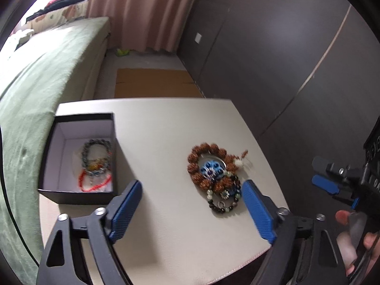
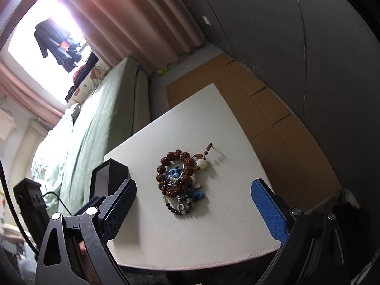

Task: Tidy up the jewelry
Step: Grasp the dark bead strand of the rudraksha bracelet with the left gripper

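A pile of jewelry lies on the white table (image 1: 166, 130): a brown seed-bead bracelet (image 1: 209, 166), a blue charm piece (image 1: 211, 169) inside it, and a dark-and-green bead bracelet (image 1: 224, 200) in front. The pile also shows in the right wrist view (image 2: 177, 178). A black box (image 1: 78, 156) at the table's left holds a grey bead bracelet (image 1: 96, 149) and a red one (image 1: 95, 181). My left gripper (image 1: 192, 204) is open and empty, just before the pile. My right gripper (image 2: 193, 197) is open and empty, hovering near the pile; it also shows at the right of the left wrist view (image 1: 325, 178).
A green-covered bed (image 1: 40, 83) runs along the table's left side. Flat cardboard (image 1: 154, 83) lies on the floor beyond the table. A dark wardrobe wall (image 1: 273, 47) stands to the right. Pink curtains (image 1: 142, 11) hang at the back.
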`<action>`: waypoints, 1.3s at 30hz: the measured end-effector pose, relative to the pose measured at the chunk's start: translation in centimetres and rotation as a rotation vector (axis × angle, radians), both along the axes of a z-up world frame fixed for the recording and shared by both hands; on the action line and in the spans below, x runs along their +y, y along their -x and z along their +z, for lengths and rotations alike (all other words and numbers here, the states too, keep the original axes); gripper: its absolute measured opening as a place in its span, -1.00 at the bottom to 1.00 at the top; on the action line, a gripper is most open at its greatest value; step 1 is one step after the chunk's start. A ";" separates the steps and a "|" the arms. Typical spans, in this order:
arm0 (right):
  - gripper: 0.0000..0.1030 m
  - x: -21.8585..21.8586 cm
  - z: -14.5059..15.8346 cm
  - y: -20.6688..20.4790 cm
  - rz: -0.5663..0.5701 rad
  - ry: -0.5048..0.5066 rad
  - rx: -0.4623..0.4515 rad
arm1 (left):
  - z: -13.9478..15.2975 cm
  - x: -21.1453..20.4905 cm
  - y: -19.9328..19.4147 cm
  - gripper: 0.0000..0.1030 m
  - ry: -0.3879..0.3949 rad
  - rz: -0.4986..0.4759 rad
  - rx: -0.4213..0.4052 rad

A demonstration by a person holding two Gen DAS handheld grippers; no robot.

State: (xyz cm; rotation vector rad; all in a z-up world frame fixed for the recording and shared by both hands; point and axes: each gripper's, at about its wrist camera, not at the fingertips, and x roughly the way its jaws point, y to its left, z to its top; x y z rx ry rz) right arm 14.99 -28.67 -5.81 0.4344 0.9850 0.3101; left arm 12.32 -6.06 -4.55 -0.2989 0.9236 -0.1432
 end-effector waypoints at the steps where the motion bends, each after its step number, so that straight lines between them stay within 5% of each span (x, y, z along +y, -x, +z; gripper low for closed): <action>1: 0.92 -0.1 0.0 0.0 -0.002 -0.004 0.003 | -0.3 -0.3 -0.2 0.42 -0.001 -0.011 0.010; 18: 0.92 -1.7 -1.0 -1.5 -0.027 -0.055 0.058 | -5.7 -4.6 -3.1 -0.15 -0.054 -0.097 0.145; 26: 0.92 -1.6 -1.2 -1.9 -0.021 -0.046 0.066 | -7.2 -5.0 -4.0 -0.24 -0.071 -0.089 0.160; 28: 0.92 -1.4 -1.4 -2.1 -0.018 -0.043 0.073 | -7.2 -5.2 -4.0 -0.31 -0.078 -0.096 0.148; 30: 0.92 -1.3 -1.6 -2.1 -0.016 -0.041 0.078 | -7.4 -5.2 -4.0 -0.79 -0.053 -0.115 0.145; 31: 0.92 -1.0 -1.7 -2.1 -0.012 -0.036 0.079 | -7.5 -5.2 -4.0 -0.85 -0.045 -0.119 0.158; 39: 0.77 0.8 -2.4 -2.5 0.036 -0.020 0.097 | -3.5 -3.3 -2.6 -0.85 0.025 -0.109 0.041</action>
